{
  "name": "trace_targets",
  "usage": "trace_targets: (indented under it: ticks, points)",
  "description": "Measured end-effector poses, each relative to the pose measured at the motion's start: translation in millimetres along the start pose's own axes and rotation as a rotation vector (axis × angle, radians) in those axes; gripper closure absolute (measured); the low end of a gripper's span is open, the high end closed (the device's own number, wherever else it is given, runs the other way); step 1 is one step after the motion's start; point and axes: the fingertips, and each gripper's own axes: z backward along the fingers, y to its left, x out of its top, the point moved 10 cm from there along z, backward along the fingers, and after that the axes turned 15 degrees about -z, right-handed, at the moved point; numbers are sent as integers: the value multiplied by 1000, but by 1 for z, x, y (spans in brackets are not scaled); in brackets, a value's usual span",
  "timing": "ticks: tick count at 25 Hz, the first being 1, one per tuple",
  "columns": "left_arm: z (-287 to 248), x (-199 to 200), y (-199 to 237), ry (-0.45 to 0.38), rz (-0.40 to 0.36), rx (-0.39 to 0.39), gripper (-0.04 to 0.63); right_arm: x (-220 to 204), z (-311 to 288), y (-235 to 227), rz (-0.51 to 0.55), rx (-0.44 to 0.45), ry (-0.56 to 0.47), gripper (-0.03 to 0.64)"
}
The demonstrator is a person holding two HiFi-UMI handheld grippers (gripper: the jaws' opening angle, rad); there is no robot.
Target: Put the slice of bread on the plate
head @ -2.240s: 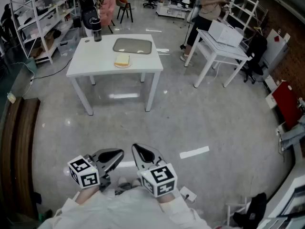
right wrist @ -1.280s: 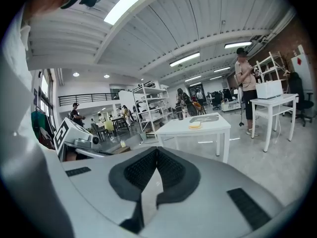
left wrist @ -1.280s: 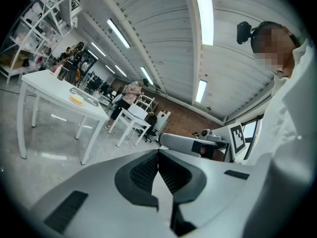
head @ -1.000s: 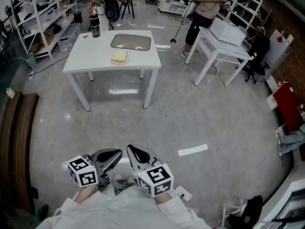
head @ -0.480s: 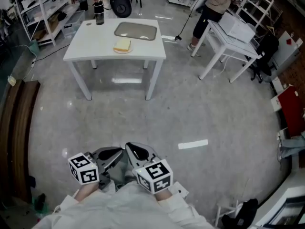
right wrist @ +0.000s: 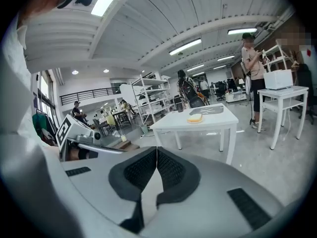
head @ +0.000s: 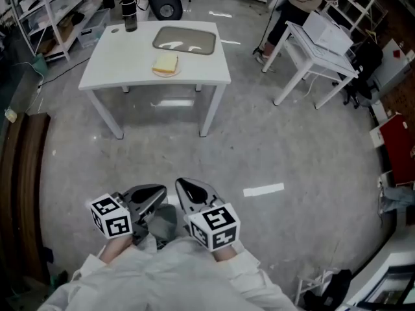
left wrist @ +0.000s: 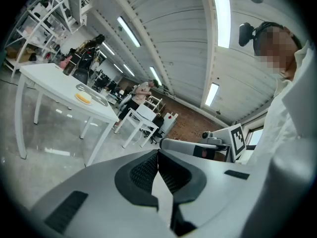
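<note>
**Closing in on the table, both grippers empty**

The person is walking toward the white table [head: 123,63]. Over the last couple of seconds it has been growing larger in the head view, though it is still lying well apart from the grippers. The left gripper [head: 157,192] and the right gripper [head: 182,184] are being carried low and side by side above the floor. Both gripper views are showing each pair of jaws pressed together on nothing. The slice of bread [head: 166,62] is sitting near the table's front edge, just in front of a grey tray [head: 185,39]. It seems to be resting on a small plate [head: 157,74] already, though that is too small to settle. A dark bottle [head: 130,13] is standing at the far left corner. By my judgement the approach is still going on, and the jaws will need opening before any grasp.
</note>
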Motion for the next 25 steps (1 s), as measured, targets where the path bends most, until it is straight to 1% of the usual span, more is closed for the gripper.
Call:
trace_targets:
  ticks: [7, 13, 16, 21, 25]
  points:
    - [-21, 48, 94, 32, -21, -65, 586, 58, -85, -20, -25, -61, -45, 601]
    - [-35, 74, 164, 56, -32, -105, 586, 90, -147, -29, -34, -90, -62, 601]
    - [-40, 83, 185, 57, -36, -113, 586, 98, -164, -31, -37, -99, -54, 601]
    - [-46, 89, 207, 60, -25, -126, 586, 103, -182, -40, -64, -120, -31, 601]
    - [-49, 97, 226, 50, -19, -112, 586, 116, -196, -43, -43, -106, -35, 601]
